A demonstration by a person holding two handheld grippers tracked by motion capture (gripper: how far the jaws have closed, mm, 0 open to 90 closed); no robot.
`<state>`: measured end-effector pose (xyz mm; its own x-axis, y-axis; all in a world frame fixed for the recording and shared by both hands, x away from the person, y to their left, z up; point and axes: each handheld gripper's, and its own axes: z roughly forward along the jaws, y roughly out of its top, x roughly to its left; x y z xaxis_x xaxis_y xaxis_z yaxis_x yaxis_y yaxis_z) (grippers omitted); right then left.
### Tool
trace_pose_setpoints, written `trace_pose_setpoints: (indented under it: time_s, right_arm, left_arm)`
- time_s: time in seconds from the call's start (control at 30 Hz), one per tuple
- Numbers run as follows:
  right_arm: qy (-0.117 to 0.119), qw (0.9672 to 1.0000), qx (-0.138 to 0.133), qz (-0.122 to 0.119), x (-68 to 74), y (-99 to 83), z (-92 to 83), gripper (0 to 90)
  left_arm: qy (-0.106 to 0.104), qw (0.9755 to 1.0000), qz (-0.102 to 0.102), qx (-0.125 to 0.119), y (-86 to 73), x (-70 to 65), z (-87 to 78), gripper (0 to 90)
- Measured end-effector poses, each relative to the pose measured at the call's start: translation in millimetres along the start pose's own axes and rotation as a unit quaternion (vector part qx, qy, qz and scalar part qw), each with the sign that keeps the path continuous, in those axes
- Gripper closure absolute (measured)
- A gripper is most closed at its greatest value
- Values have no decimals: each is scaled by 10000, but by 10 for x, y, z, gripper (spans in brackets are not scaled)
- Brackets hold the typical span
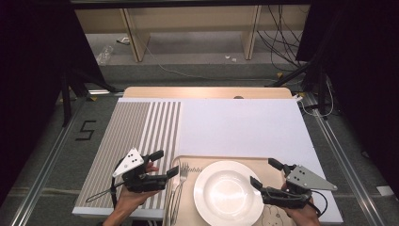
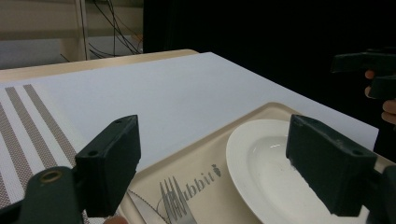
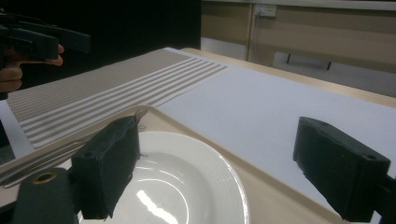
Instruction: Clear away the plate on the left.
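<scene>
The fork [image 1: 181, 181] lies lengthwise on the tray [image 1: 188, 207], tines pointing away from the person. Both the left gripper [image 1: 165, 163] and right gripper [image 1: 264, 173] have jaws open, empty.

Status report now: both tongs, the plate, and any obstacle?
Left tongs open, beside the fork. Right tongs open at the plate rim, nothing held. Plate on tray, nothing in the way.
</scene>
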<state>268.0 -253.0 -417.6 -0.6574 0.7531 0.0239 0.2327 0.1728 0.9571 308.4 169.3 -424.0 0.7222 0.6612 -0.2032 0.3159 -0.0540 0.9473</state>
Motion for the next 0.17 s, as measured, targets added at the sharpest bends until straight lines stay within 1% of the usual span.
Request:
trace_pose_setpoints:
  time_s: [0.17]
  right_arm:
    - [3, 10000, -2, 1, 1, 0, -1, 155]
  left_arm:
    - [-2, 10000, -23, 6, 1, 3, 3, 178]
